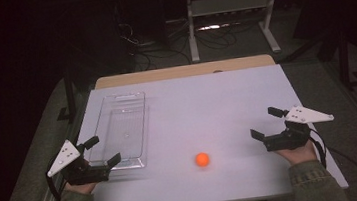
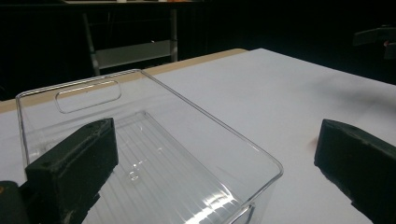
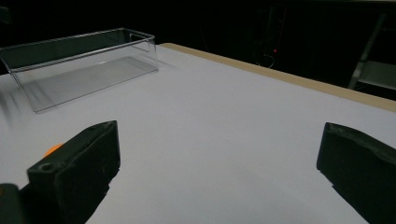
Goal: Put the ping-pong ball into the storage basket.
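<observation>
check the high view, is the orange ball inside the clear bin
No, the orange ball lies on the bare white table, to the right of the clear bin and apart from it.

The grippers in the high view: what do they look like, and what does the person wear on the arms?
Both the left gripper and the right gripper are black, with two blocky black fingers and a pale grey three-cornered plate on top. A black cable trails from each. The sleeves are olive-green, like a jacket.
</observation>
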`<state>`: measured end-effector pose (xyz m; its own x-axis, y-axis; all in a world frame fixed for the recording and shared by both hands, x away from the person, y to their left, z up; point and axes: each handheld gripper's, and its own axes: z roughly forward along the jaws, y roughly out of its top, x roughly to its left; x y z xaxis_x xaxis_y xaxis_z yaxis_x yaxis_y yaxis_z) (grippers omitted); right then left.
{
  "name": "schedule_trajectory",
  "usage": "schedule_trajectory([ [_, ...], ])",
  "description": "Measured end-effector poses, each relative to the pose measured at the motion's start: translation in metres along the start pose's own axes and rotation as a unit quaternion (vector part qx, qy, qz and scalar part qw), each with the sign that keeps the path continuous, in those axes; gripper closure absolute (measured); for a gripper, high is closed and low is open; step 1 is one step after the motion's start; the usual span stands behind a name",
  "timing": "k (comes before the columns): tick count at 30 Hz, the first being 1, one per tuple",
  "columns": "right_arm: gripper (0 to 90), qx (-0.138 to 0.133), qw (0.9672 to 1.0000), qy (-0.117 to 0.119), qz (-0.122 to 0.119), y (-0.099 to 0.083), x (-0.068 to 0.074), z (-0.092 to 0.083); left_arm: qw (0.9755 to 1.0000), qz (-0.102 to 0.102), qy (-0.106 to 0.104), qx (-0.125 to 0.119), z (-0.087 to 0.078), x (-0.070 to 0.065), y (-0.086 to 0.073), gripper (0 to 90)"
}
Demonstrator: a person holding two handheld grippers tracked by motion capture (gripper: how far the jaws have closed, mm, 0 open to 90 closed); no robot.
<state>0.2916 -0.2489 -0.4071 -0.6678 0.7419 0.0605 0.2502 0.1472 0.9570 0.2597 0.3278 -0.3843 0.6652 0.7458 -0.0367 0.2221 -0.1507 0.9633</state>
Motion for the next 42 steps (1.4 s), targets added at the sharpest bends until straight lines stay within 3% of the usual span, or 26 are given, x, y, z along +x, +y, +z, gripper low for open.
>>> schedule_trajectory([
  [23, 0.0, 0.005, 0.9999, 0.011, -0.003, -0.002, 0.003, 0.001, 0.9998, -0.004, -0.007, 0.018, 0.006, -0.006, 0.0, 0.0],
  [30, 0.0, 0.016, 0.9998, 0.012, -0.002, -0.005, 0.004, 0.004, 0.9994, 0.001, -0.016, 0.031, 0.012, -0.01, 0.005, 0.0],
  [42, 0.0, 0.021, 0.9997, 0.012, -0.004, -0.005, 0.004, 0.006, 0.9978, 0.027, -0.031, 0.053, 0.021, -0.02, 0.018, 0.0],
])
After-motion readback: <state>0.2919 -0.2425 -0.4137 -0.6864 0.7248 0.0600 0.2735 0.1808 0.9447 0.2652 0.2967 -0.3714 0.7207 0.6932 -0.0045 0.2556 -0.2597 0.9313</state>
